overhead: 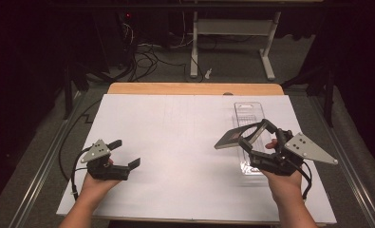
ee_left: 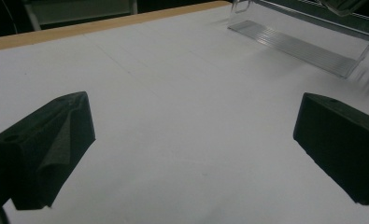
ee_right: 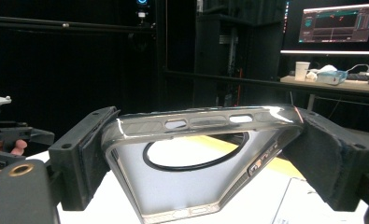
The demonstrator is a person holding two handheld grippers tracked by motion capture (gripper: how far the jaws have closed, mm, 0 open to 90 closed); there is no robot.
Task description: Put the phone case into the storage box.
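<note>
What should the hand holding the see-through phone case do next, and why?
Probably lift the phone case a little higher and carry it toward the bare middle of the white table. The right gripper is shut across the case's sides and holds it above the clear plastic package, so it looks freed from there. The left gripper waits with its jaws open, ready to help.

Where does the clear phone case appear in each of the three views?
High view: phone case, right of centre, held by the right hand-held gripper above the clear plastic tray.
Left gripper view: not in it.
Right gripper view: case in the centre, clamped between the jaws.
Shared landmark: white table sheet.
</note>
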